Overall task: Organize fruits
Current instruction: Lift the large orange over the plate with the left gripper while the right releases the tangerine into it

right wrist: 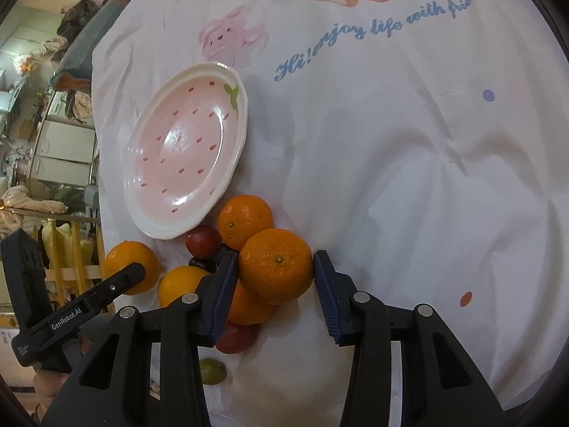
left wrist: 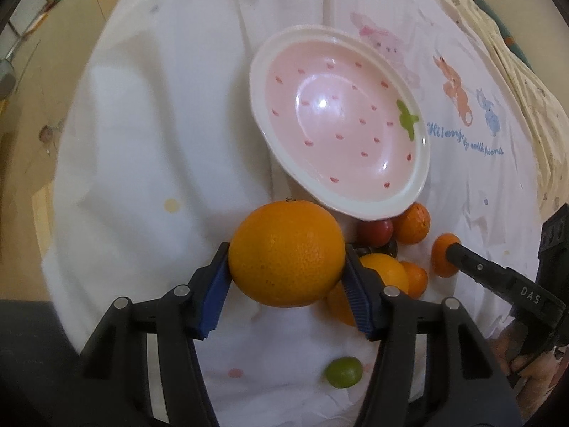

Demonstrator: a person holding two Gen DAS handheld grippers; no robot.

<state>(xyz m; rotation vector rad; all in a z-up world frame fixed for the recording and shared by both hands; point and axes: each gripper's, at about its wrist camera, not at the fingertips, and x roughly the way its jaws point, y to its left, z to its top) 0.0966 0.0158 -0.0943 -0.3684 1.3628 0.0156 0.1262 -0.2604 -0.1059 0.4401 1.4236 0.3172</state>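
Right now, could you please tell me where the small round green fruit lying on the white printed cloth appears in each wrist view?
Left wrist view: the small green fruit lies low, right of centre, on the cloth just inside the left hand-held gripper's right finger.
Right wrist view: the small green fruit sits low, left of centre, partly hidden behind the right hand-held gripper's left finger.
Shared landmark: the pink strawberry-patterned plate, farther up the cloth in both.

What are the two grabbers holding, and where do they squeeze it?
The left gripper pinches a big orange by its two sides. The right gripper pinches a smaller orange by its sides too. The plate has no fruit in it.
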